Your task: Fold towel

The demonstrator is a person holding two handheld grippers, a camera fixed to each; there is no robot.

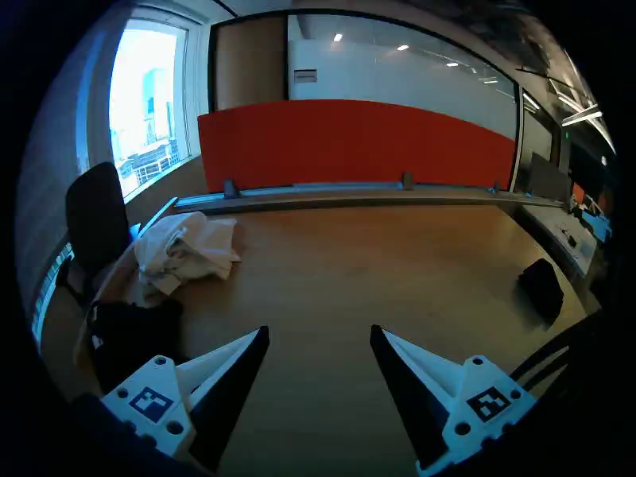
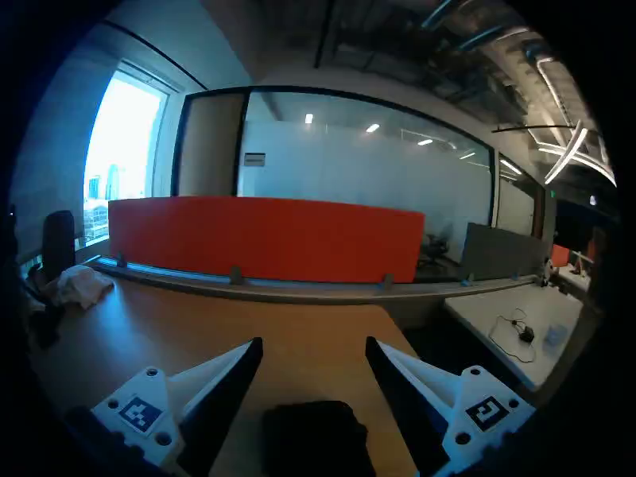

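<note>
A crumpled white towel (image 1: 184,251) lies in a heap on the wooden desk (image 1: 358,262), toward its far left corner. In the right gripper view the same towel (image 2: 78,286) shows small at the far left. My left gripper (image 1: 319,332) hovers over the desk's near side, open, with nothing between its fingers; the towel sits ahead and to its left. My right gripper (image 2: 313,343) is open too, held above the desk (image 2: 238,334) near its right end, far from the towel.
A red divider panel (image 1: 358,143) runs along the desk's back edge. A black object (image 1: 542,288) lies at the right of the desk, seen just below my right gripper as a black object (image 2: 316,436). A dark bag (image 1: 131,338) and a black chair (image 1: 95,215) stand at left.
</note>
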